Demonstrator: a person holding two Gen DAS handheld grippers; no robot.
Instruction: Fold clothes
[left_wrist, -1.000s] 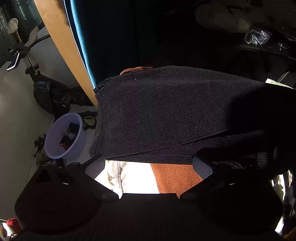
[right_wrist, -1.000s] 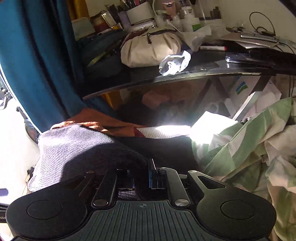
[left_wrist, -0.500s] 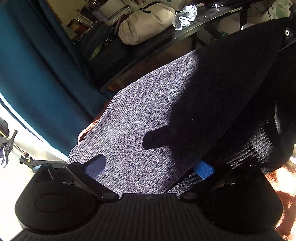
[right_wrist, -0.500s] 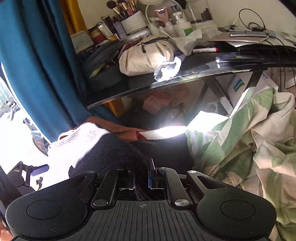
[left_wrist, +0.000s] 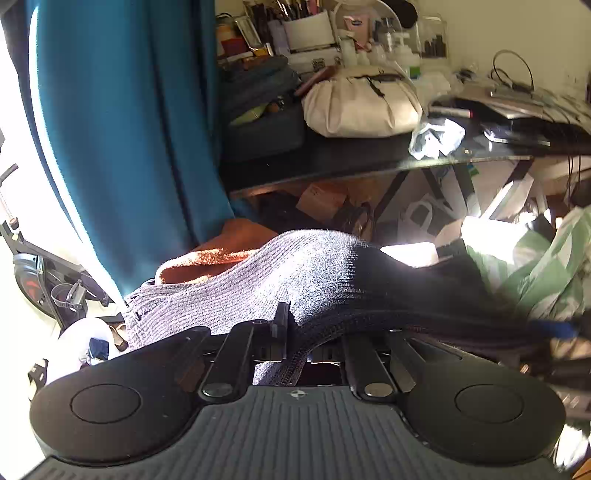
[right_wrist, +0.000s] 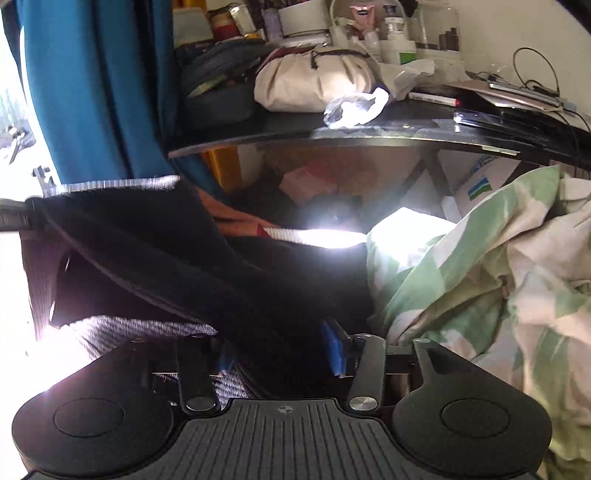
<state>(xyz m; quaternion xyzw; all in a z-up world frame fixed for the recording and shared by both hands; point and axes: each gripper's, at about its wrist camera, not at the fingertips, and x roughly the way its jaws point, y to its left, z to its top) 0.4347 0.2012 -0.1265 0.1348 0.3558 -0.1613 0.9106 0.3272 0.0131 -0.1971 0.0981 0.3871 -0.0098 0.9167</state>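
A dark ribbed knit sweater hangs stretched between both grippers, sunlit pale grey on its left half and in shadow on the right. My left gripper is shut on the sweater's hem, with one finger showing and the other hidden under the fabric. In the right wrist view the sweater drapes across from the upper left. My right gripper is open, its blue pads spread apart with folds of the sweater lying between them.
A rust-orange garment lies under the sweater. A green-and-white checked sheet is heaped at the right. Ahead stands a cluttered glass desk with a cream bag. A teal curtain hangs at the left.
My left gripper went from open over the flat sweater to shut on its hem and lifted it. My right gripper, shut on the sweater before, has opened.
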